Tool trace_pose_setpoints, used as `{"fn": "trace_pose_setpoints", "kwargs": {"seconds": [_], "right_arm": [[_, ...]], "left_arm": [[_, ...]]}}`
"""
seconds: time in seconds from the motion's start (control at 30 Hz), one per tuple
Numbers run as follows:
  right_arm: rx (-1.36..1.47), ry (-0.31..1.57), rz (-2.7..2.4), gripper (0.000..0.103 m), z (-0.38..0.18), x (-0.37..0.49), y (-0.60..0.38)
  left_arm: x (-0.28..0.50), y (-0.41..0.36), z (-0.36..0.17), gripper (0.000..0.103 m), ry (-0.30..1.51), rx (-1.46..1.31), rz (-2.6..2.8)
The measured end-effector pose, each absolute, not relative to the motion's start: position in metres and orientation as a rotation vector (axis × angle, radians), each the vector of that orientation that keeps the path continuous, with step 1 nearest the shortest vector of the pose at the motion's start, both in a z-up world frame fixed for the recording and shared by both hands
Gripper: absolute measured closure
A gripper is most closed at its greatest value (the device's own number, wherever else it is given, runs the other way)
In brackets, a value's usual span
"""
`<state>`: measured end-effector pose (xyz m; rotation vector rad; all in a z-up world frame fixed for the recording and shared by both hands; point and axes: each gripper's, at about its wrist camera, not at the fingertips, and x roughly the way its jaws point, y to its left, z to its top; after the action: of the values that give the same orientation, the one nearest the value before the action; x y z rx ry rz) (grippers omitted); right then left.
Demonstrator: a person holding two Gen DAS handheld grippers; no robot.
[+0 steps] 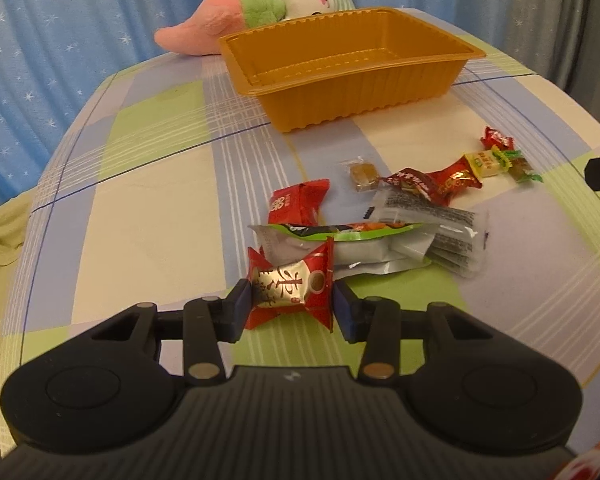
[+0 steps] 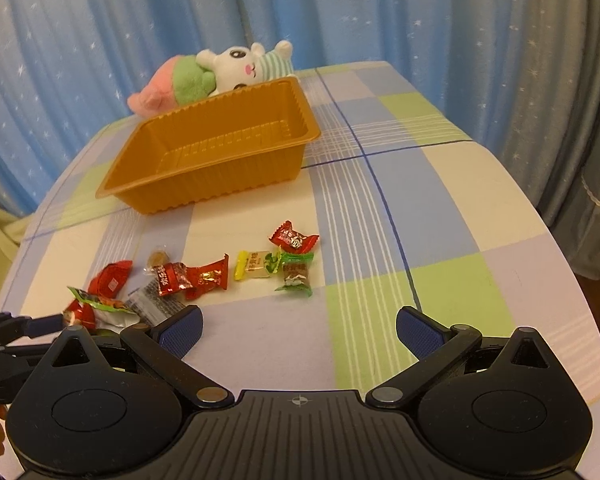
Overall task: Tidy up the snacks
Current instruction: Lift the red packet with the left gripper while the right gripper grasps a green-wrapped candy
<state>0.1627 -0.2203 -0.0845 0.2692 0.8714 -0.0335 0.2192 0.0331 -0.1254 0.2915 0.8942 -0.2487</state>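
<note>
My left gripper (image 1: pixel 292 306) is shut on a red and gold wrapped candy (image 1: pixel 294 288), pinched between both blue pads just above the cloth. Beyond it lie several snacks: silver and green packets (image 1: pixel 380 244), a red packet (image 1: pixel 296 202), a brown candy (image 1: pixel 362 174) and red wrapped candies (image 1: pixel 432 184). An orange tray (image 1: pixel 352 76) stands empty at the back. My right gripper (image 2: pixel 298 330) is open and empty over the cloth, near a yellow candy (image 2: pixel 254 266), a green candy (image 2: pixel 296 276) and a red candy (image 2: pixel 294 240). The tray (image 2: pixel 216 148) also shows there.
A plush toy (image 1: pixel 260 12) lies behind the tray, against blue star curtains. The checked cloth (image 2: pixel 400 220) covers a table whose edges fall away left and right. The left gripper (image 2: pixel 40 326) shows at the left edge of the right wrist view.
</note>
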Motion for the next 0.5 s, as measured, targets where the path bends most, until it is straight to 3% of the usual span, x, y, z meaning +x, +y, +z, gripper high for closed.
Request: {"fn": "trace_pose_setpoints", "kwargs": {"seconds": [0.5], "right_arm": [[0.240, 0.894, 0.056, 0.000, -0.100, 0.182, -0.239]], "left_arm": [[0.203, 0.026, -0.116, 0.065, 0.843, 0.377, -0.169]]}}
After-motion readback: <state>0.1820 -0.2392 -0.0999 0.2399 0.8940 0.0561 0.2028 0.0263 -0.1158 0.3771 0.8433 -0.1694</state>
